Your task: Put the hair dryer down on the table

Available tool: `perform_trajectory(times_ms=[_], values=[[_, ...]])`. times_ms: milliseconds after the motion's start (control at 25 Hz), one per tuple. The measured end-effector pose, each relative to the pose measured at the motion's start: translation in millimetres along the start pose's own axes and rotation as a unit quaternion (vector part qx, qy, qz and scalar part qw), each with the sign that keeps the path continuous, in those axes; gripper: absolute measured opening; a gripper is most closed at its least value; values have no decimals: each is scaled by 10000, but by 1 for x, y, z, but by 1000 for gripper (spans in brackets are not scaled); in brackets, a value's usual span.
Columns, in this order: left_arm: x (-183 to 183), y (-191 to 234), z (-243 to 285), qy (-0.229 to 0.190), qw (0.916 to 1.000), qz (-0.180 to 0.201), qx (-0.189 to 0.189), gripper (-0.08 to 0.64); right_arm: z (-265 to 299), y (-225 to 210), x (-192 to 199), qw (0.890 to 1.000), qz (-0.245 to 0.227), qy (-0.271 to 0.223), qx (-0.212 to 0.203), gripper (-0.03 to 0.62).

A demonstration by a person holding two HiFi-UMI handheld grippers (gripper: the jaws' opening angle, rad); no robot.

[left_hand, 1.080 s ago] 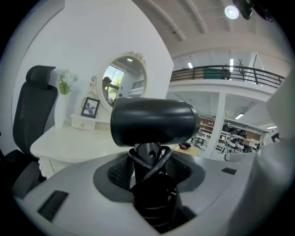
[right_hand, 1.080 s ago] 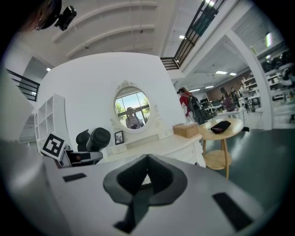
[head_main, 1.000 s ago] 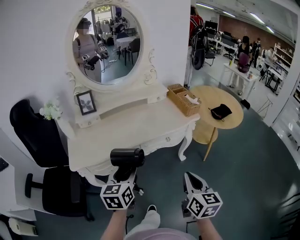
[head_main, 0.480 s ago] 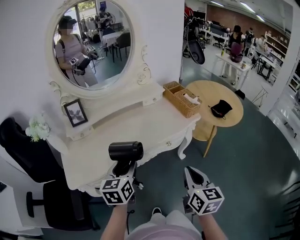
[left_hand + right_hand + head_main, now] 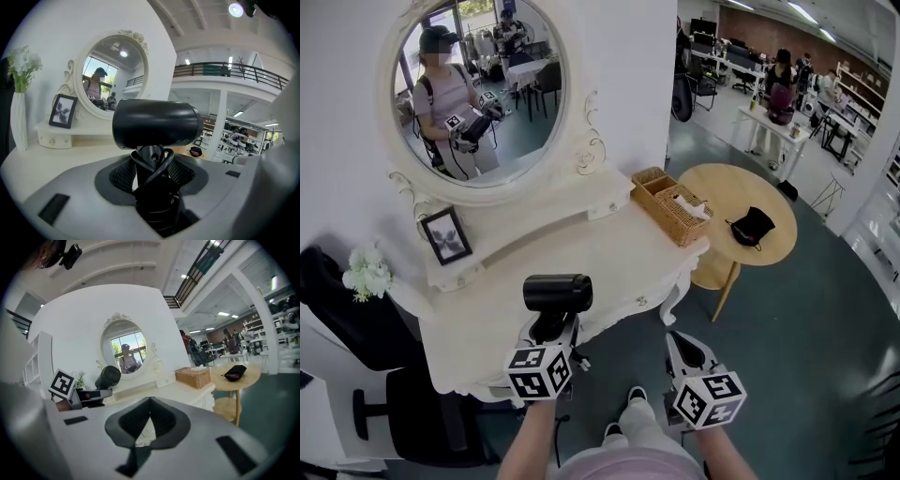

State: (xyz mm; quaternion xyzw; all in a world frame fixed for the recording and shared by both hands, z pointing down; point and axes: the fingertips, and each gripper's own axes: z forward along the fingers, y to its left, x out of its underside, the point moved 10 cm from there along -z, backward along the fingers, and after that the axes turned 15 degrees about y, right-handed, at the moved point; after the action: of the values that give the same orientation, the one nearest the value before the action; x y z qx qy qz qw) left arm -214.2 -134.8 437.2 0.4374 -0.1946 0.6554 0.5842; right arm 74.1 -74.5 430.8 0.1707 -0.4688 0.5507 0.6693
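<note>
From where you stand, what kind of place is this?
Probably a bedroom-style corner inside a large open office or workshop: a white ornate dressing table with a round white-framed mirror stands against the wall, and a white work desk with people nearby stands beyond.

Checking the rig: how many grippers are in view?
2. The left gripper holds the hair dryer above the dressing table; the right gripper, shut and empty, is over the floor beside it.
</note>
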Motion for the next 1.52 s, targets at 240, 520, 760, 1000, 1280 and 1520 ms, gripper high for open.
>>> perform_trajectory(times_ms=[240,520,760,1000,1280,1520], values=[[-26,1,37,8,9999,67,-79,207,26,-25,-24,10000,6,15,-48,2],[-47,2,84,124,9997,201,-94,207,48,-47,-42,10000,18,27,-88,2],[-61,0,121,348,9990,260,-58,207,62,-61,-48,9999,76,104,-99,2],[-69,-6,161,669,9964,516,-79,207,70,-71,-51,9997,128,170,-75,2],[-66,-6,205,1230,9893,769,-162,207,73,-80,-55,9997,190,177,-12,2],[-64,-5,227,1560,9842,818,-207,207,74,-88,-56,9994,294,182,71,2]])
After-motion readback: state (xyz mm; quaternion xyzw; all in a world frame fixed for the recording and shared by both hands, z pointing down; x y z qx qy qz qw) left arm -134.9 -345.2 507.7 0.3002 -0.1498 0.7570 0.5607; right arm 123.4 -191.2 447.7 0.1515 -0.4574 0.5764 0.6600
